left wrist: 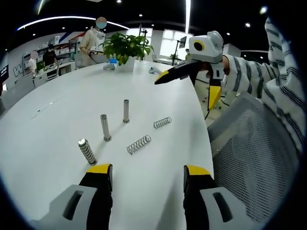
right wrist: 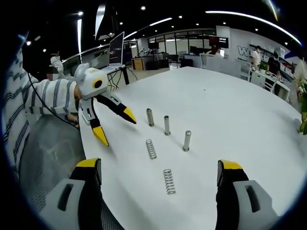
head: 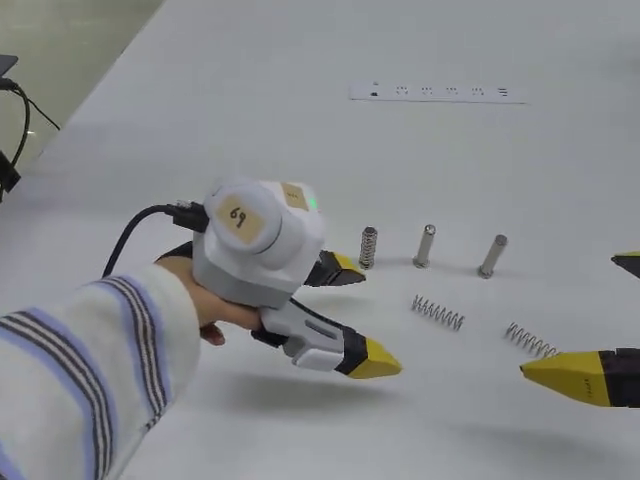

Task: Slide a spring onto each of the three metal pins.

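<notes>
Three metal pins stand upright in a row on the white table. The left pin (head: 368, 248) wears a spring; the middle pin (head: 426, 245) and the right pin (head: 492, 256) are bare. Two loose springs lie in front of them, one (head: 437, 312) near the middle and one (head: 530, 340) farther right. My left gripper (head: 360, 315) is open just left of the sprung pin (left wrist: 87, 151), holding nothing. My right gripper (right wrist: 158, 176) is open too, with a loose spring (right wrist: 169, 181) lying ahead between its jaws; its yellow tip (head: 570, 377) enters at the right edge.
A white power strip (head: 437, 93) lies at the far side of the table. A black cable (head: 20, 130) hangs off the left edge. A mesh chair back (left wrist: 249, 143) stands by the table's near edge. A potted plant (left wrist: 125, 48) sits on the far end.
</notes>
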Action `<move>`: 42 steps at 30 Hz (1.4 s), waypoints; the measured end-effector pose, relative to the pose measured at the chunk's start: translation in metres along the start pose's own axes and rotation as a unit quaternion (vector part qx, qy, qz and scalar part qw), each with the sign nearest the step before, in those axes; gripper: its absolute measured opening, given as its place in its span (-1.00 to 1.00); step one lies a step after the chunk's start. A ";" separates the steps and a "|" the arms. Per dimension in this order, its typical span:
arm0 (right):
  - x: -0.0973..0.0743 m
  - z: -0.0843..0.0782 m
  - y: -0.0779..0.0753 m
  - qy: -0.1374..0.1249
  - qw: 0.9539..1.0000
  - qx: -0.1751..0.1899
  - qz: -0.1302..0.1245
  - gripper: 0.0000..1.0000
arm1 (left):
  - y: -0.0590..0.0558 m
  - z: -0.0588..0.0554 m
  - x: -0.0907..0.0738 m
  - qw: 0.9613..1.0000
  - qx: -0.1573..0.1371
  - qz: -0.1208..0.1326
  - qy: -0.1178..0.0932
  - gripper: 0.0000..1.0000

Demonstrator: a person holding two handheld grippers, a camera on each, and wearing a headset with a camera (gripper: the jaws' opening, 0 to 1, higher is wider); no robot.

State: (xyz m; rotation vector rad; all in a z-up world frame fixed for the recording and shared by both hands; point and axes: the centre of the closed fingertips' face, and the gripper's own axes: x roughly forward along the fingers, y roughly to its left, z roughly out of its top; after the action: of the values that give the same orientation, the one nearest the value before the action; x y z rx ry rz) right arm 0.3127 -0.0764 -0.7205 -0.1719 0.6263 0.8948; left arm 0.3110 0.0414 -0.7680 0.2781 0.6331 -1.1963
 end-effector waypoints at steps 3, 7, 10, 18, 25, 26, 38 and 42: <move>-0.001 -0.001 0.000 0.003 1.000 -0.002 0.000 0.99 | 0.000 0.000 0.005 1.000 -0.001 -0.007 0.001 0.09; -0.002 -0.002 -0.002 0.006 1.000 0.000 -0.002 0.99 | -0.001 -0.002 0.012 1.000 0.023 -0.010 0.019 0.06; -0.003 -0.003 -0.003 0.006 1.000 0.004 -0.004 0.98 | 0.000 -0.002 0.016 0.999 0.027 -0.007 0.023 0.03; -0.004 -0.009 0.001 0.010 1.000 0.007 -0.003 0.96 | 0.007 0.007 0.030 0.999 0.035 -0.011 0.029 -0.05; -0.005 -0.012 0.005 0.011 1.000 0.009 0.002 0.91 | 0.010 0.013 0.043 0.998 0.050 -0.022 0.043 -0.14; -0.005 -0.011 0.005 0.009 1.000 0.010 0.000 0.91 | 0.009 0.014 0.046 0.997 0.055 -0.025 0.043 -0.16; -0.008 -0.009 0.003 0.004 1.000 0.015 -0.003 0.88 | 0.010 0.013 0.062 0.997 0.034 -0.047 0.058 -0.39; -0.008 -0.008 0.003 -0.001 1.000 0.018 -0.005 0.87 | 0.010 0.008 0.062 0.996 0.041 -0.049 0.066 -0.52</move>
State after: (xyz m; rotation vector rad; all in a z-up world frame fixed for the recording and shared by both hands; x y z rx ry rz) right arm 0.3035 -0.0835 -0.7217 -0.1425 0.6391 0.8725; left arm 0.3360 -0.0072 -0.7989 0.4024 0.7209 -1.3082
